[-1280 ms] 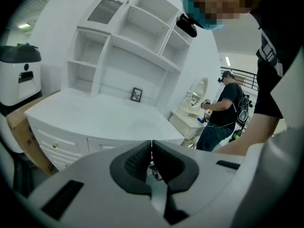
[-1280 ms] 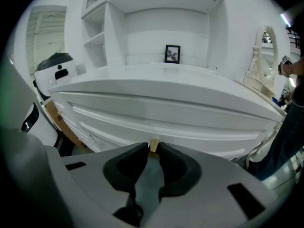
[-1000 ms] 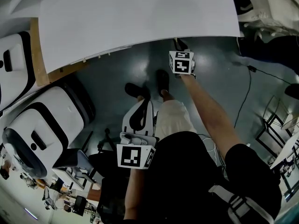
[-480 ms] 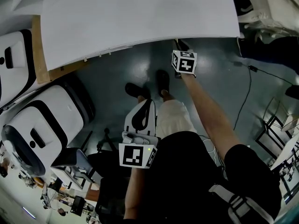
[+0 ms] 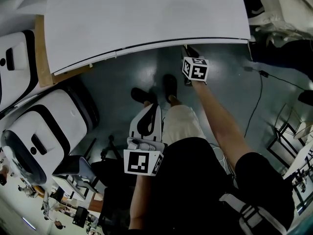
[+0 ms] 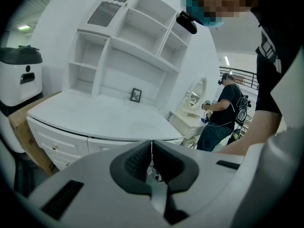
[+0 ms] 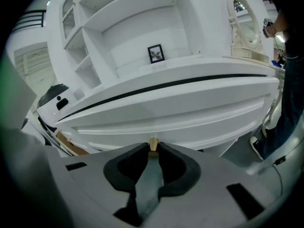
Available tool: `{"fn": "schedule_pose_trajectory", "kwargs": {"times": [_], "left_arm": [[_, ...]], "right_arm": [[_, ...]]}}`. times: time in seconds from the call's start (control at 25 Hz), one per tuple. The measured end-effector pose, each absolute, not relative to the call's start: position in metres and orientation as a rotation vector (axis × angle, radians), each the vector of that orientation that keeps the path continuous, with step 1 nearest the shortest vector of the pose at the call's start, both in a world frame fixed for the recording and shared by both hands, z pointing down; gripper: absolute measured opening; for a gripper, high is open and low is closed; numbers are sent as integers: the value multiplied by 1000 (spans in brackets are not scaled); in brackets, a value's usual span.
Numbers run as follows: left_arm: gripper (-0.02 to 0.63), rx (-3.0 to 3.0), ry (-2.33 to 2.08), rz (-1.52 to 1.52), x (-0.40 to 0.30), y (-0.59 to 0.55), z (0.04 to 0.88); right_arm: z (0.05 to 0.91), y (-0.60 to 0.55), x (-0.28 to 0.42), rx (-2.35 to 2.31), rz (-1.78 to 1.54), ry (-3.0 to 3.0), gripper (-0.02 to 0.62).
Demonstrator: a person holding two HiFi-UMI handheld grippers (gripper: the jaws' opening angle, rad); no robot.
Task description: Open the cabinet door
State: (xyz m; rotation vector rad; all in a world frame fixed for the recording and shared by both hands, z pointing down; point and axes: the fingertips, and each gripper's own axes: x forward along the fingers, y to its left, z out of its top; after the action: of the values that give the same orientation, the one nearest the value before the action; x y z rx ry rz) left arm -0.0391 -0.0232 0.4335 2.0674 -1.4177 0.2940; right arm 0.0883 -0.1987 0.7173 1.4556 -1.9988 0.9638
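Note:
The white cabinet [image 5: 146,13] fills the top of the head view, and its curved front panel [image 7: 190,103] spans the right gripper view. My right gripper [image 5: 186,49] reaches to the cabinet's front edge and is shut on a small brass knob [image 7: 153,145] on that panel. A dark gap runs between the panel and the cabinet top [image 7: 166,84]. My left gripper [image 5: 154,107] hangs low beside my leg, well back from the cabinet, with its jaws together and nothing between them. In the left gripper view the cabinet [image 6: 95,118] stands ahead with open shelves above it.
Two white-and-black machines [image 5: 44,131] [image 5: 14,67] and a cardboard sheet [image 5: 41,58] stand at the left. A black cable [image 5: 257,97] runs over the grey floor at the right. My shoes [image 5: 168,84] stand just before the cabinet. Another person [image 6: 223,113] stands farther off.
A dark gap has opened along the cabinet's front edge under the top. My right gripper has shifted slightly right and rolled, still on the knob. The left gripper has stayed put.

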Motion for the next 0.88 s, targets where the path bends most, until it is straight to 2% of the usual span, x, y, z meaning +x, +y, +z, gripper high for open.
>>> {"fn": "schedule_pose_trajectory", "kwargs": {"times": [0.88], "left_arm": [[25, 2088, -1410, 296, -31, -31, 429]], "right_arm": [[715, -167, 92, 1411, 899, -1995, 87]]}}
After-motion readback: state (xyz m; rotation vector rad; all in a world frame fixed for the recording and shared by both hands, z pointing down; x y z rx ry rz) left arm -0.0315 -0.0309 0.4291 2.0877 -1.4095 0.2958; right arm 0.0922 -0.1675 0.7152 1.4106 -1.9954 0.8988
